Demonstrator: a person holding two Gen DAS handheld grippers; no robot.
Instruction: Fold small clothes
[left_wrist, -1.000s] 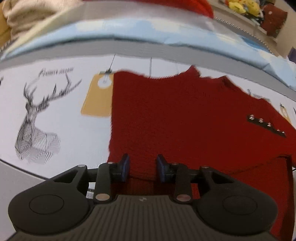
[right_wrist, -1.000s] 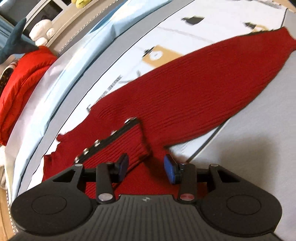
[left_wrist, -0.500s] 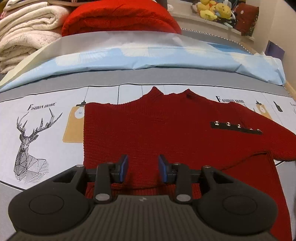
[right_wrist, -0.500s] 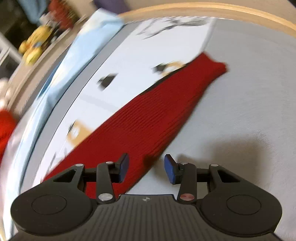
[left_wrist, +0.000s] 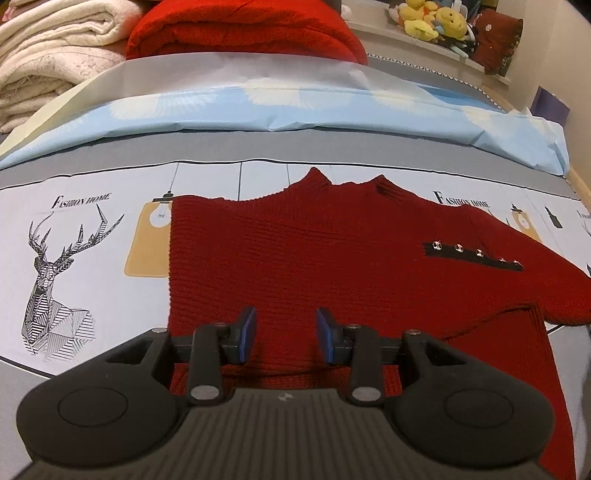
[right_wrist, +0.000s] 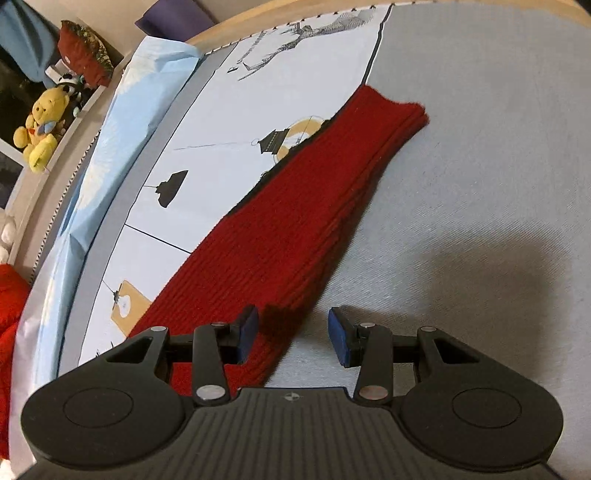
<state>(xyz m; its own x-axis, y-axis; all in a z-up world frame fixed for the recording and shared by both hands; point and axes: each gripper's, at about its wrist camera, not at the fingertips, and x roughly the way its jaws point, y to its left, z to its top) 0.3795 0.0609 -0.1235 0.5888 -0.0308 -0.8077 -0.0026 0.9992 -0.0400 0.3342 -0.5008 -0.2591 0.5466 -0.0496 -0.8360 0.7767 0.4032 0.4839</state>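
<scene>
A dark red knit sweater (left_wrist: 314, 254) lies flat on the printed bed sheet, neck away from me, with a black strip of metal studs (left_wrist: 476, 254) on its right side. Its left side is folded in with a straight edge. My left gripper (left_wrist: 285, 334) is open and empty, low over the sweater's near hem. In the right wrist view the sweater's long right sleeve (right_wrist: 306, 218) stretches out towards its cuff (right_wrist: 399, 110). My right gripper (right_wrist: 293, 334) is open and empty over the sleeve's near edge.
A light blue pillow or duvet (left_wrist: 295, 107) runs across the head of the bed. Folded cream blankets (left_wrist: 48, 59) and a folded red garment (left_wrist: 243, 29) are stacked behind it. Plush toys (left_wrist: 432, 18) sit on a shelf. Grey bedspread (right_wrist: 480, 184) lies right of the sleeve.
The left gripper drew back and steadied, so the whole sweater shows. The right gripper swung right from the sweater's studded body along the sleeve. Both stayed open.
</scene>
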